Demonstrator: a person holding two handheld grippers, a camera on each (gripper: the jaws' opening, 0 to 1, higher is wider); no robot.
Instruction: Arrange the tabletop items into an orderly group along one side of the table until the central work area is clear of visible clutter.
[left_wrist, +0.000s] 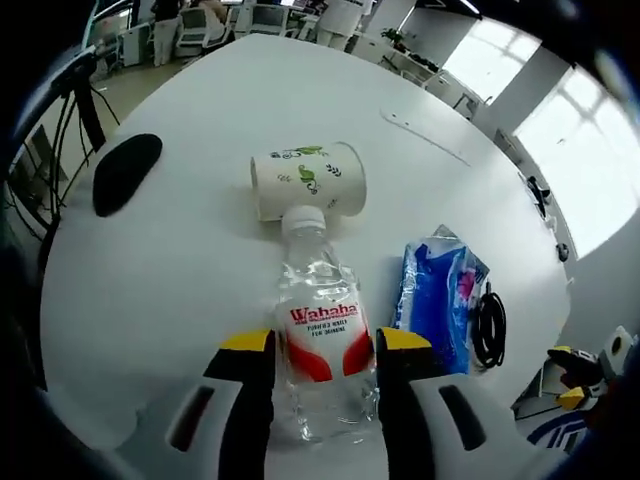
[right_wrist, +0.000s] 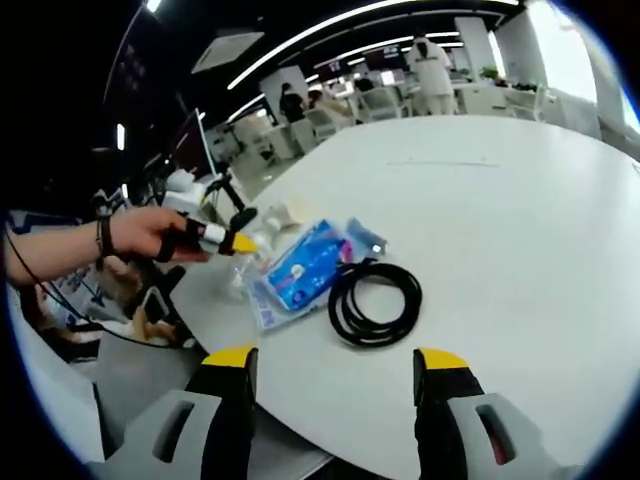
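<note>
Left gripper (left_wrist: 325, 345) pinching the water bottle (left_wrist: 322, 345) at its label, cap touching the tipped paper cup (left_wrist: 307, 180); right gripper (right_wrist: 335, 362) spread (idle): lift clear, park beside blue pack (left_wrist: 436, 300).

The right tongs (right_wrist: 335, 368) are hovering with jaws spread wide above the white desk (right_wrist: 500, 210). A coiled black cable (right_wrist: 375, 300) is lying just beside a blue packet (right_wrist: 300, 272), while a hand (right_wrist: 150, 235) is holding the other tongs (right_wrist: 238, 243) beyond them.
</note>
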